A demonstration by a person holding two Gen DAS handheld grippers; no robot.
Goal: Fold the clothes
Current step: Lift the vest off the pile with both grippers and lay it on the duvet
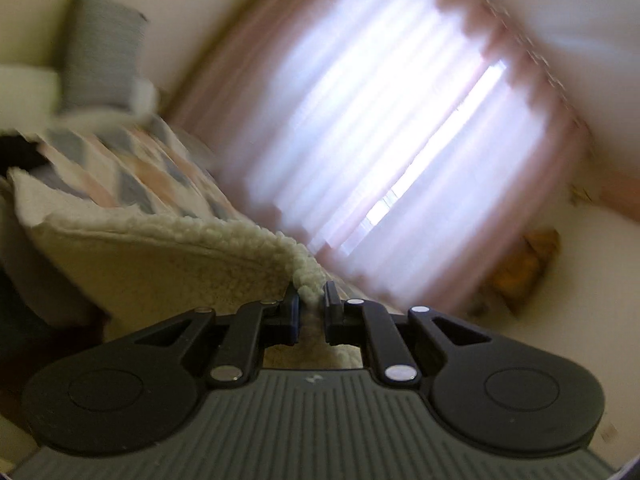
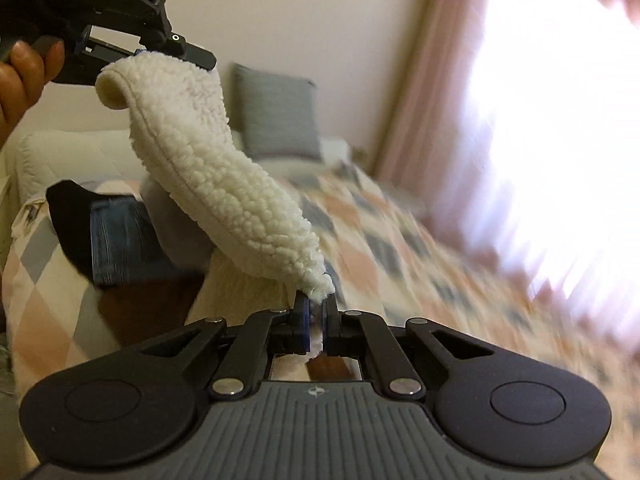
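While the left gripper [image 2: 140, 50], at ten o'clock in the right wrist view and held by a hand [image 2: 22, 76], pinches one end of a cream sherpa fleece garment [image 2: 224, 184], the cloth runs in a twisted band down toward five o'clock, above a folded stack of dark clothes [image 2: 116, 240] at nine o'clock on the checked bedspread [image 2: 372, 248]. At six o'clock the right gripper [image 2: 316, 312] is clamped narrowly on the other end; a grey cushion [image 2: 276, 116] stands at twelve o'clock and the bright pink curtain [image 2: 444, 92] at two o'clock
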